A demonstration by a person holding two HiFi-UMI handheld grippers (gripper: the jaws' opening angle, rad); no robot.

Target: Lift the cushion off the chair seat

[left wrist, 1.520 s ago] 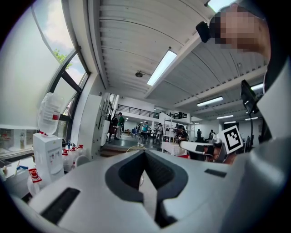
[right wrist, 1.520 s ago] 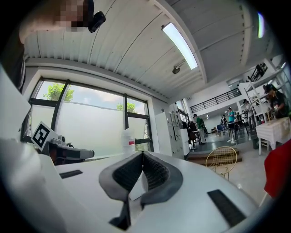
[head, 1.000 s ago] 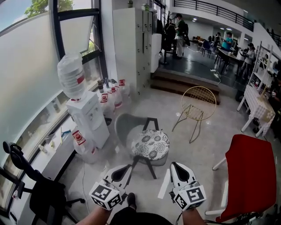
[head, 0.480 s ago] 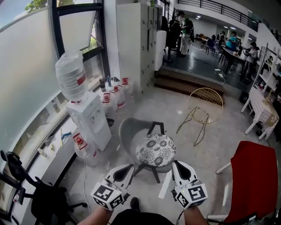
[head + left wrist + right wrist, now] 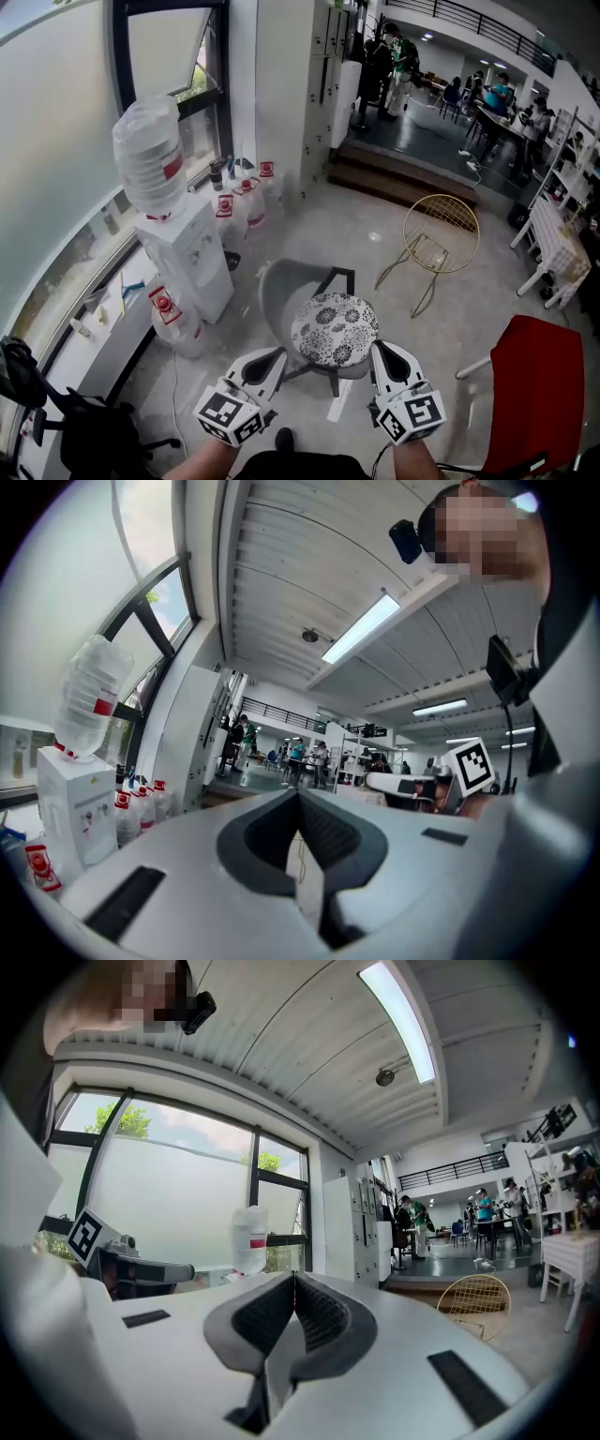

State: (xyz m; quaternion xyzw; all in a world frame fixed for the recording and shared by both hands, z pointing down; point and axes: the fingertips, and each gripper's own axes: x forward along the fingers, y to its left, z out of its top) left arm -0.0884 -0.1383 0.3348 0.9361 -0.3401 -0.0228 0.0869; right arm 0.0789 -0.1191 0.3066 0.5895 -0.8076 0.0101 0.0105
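A round cushion [image 5: 335,328] with a black-and-white flower print lies on the seat of a grey shell chair [image 5: 281,292] on dark legs. Both grippers are held level in front of me, just short of the cushion. My left gripper [image 5: 270,357] is at the cushion's near left and my right gripper [image 5: 379,349] at its near right, neither touching it. In both gripper views the jaws meet at the tips with nothing between them: left gripper [image 5: 300,794], right gripper [image 5: 294,1279]. The cushion is hidden in both gripper views.
A water dispenser [image 5: 183,246] with a large bottle [image 5: 150,167] stands left of the chair, with several spare bottles [image 5: 242,206] on the floor. A gold wire chair [image 5: 439,230] is behind right, a red chair [image 5: 536,394] at the right, a black office chair [image 5: 84,433] bottom left.
The view and both grippers have moved forward toward the grey chair. The cushion now sits closer, right in front of the fingertips. Both grippers stay shut.
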